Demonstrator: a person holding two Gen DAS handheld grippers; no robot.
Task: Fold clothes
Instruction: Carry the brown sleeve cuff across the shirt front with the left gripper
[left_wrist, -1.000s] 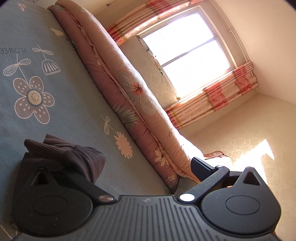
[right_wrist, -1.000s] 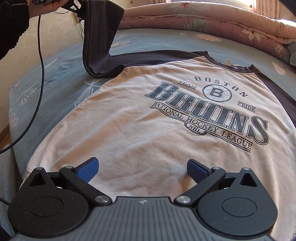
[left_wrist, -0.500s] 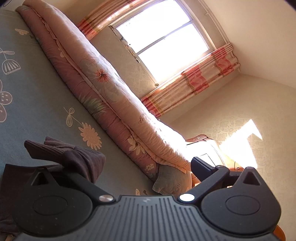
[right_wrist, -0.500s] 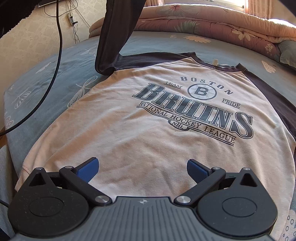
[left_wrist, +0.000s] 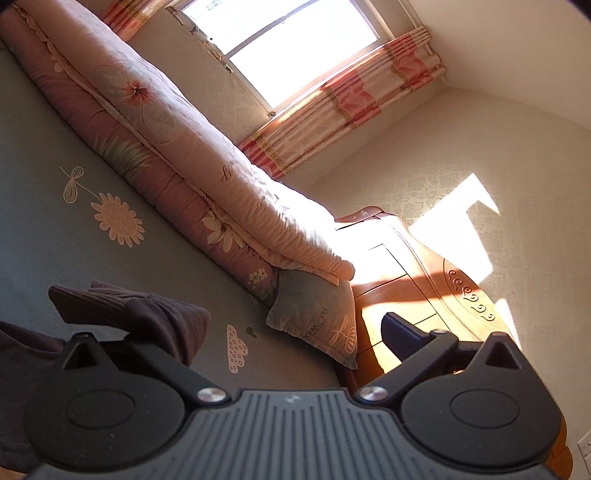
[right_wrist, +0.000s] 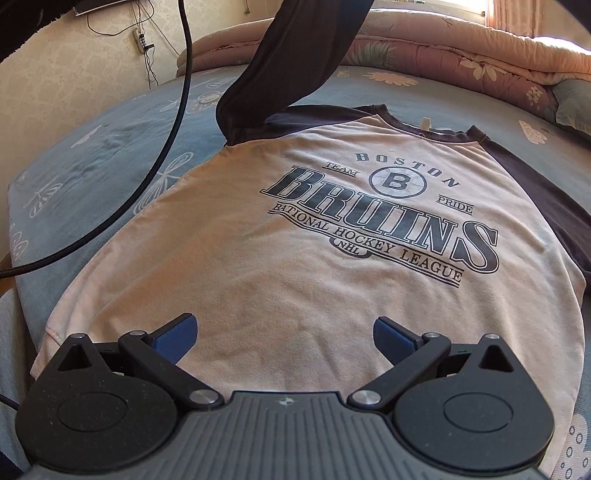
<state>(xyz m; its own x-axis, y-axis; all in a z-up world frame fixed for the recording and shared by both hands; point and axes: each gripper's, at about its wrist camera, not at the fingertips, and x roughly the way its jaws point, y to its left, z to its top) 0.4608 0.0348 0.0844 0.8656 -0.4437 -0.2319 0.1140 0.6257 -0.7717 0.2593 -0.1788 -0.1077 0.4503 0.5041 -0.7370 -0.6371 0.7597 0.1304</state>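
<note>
A cream shirt (right_wrist: 295, 266) with dark sleeves and a "Boston Bruins" print lies flat, front up, on the blue bedsheet (right_wrist: 92, 155). Its left dark sleeve (right_wrist: 291, 62) is lifted off the bed and hangs over the shoulder area. In the left wrist view the ribbed cuff of that sleeve (left_wrist: 147, 314) is draped over the left finger of my left gripper (left_wrist: 288, 328), whose jaws stand wide apart. My right gripper (right_wrist: 282, 334) hovers open just above the shirt's hem, with nothing between its blue fingertips (right_wrist: 391, 336). The right sleeve (right_wrist: 546, 199) lies flat.
A rolled pink floral quilt (left_wrist: 177, 147) runs along the far side of the bed, with a pillow (left_wrist: 314, 310) and a wooden headboard (left_wrist: 424, 288) at its end. A black cable (right_wrist: 177, 122) hangs across the left. A person's dark sleeve (right_wrist: 22, 26) is at top left.
The left gripper has carried the dark sleeve upward and to the right, from beside the shirt to above its shoulder. Its view has swung toward the headboard. The right gripper stays open over the hem.
</note>
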